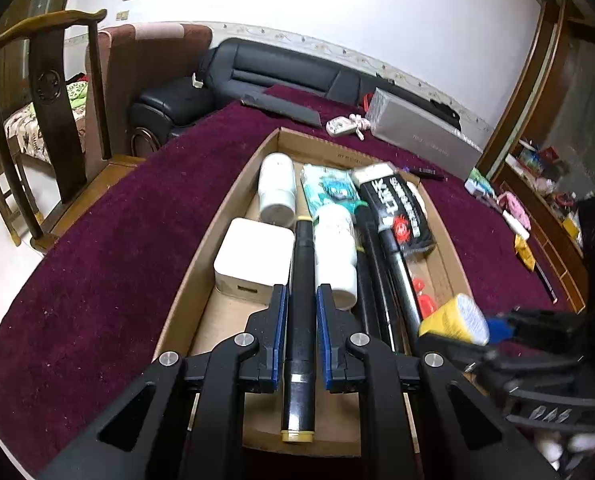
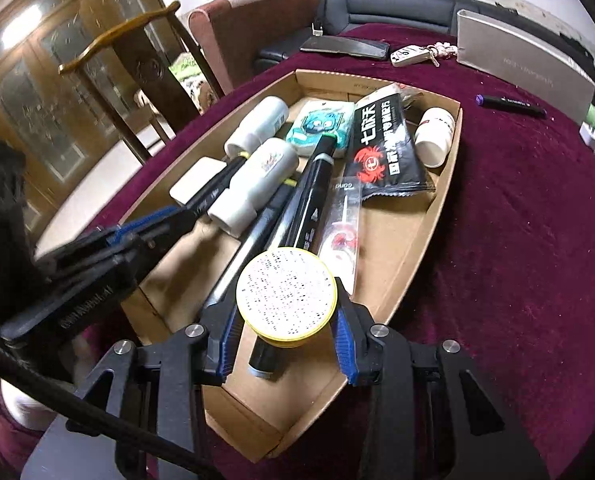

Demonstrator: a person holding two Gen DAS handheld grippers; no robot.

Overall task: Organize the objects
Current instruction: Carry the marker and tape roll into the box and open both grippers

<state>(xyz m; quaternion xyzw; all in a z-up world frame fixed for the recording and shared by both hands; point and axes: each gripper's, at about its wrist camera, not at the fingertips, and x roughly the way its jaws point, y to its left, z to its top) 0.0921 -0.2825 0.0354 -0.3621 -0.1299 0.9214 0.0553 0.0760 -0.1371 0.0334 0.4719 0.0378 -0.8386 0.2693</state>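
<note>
Step in hand: loading the cardboard box [image 1: 233, 204]. The left gripper [image 1: 301, 304] pinches a black marker [image 1: 299, 320] over the box's 6 o'clock end. The right gripper [image 2: 285, 320] clamps a yellow thread spool [image 2: 285, 296] there. Next: lower, then release into free floor. The black sachet [image 2: 381, 144] carries Chinese lettering and a red crab logo.

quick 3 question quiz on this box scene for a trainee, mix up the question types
1. True or false: the left gripper is shut on a black marker.
2. What does the right gripper hold? A) yellow spool B) white bottle C) keys
3. Fill in: the purple-capped marker lies on the ___, outside the cardboard box.

Key: 1 true; 2 A, the yellow spool; 3 tablecloth.
</note>
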